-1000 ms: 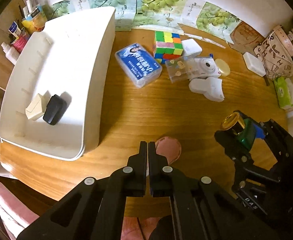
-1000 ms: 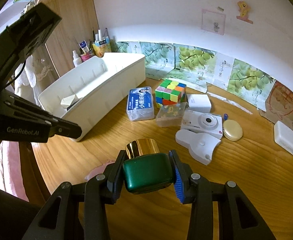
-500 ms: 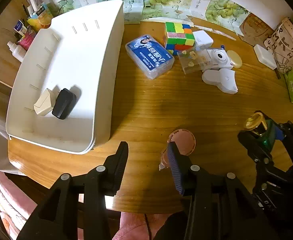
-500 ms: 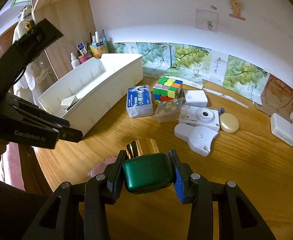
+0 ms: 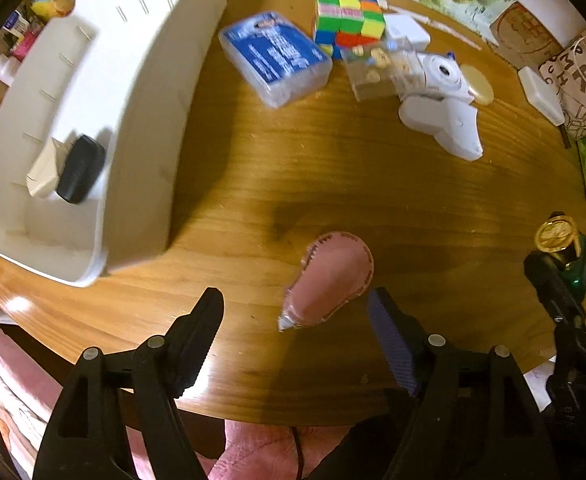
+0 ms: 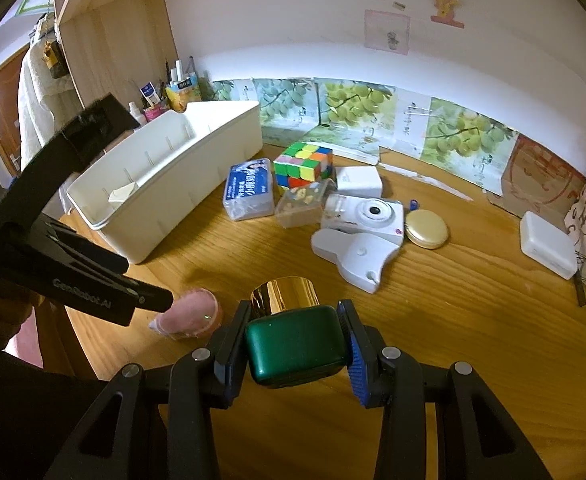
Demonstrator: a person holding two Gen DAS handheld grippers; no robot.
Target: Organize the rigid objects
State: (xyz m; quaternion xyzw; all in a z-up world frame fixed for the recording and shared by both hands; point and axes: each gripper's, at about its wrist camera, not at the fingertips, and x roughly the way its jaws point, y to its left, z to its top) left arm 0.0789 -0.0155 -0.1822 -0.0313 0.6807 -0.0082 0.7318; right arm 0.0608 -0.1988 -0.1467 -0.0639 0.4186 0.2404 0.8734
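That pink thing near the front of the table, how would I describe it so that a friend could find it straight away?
Start at the big white bin on the wooden table and come toward the near edge. There, apart from the cluster of boxes by the wall, lies a pink teardrop-shaped gadget with a clear pointed tip. It is the only pink item, lying alone between the open left gripper's fingers.

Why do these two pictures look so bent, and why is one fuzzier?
Both views use a fisheye lens, so edges curve and corners go black. Left wrist view: motion blur smears the white bin and cube, with glare on the table edge. Right wrist view: sharper; the gold cap mirrors the room.
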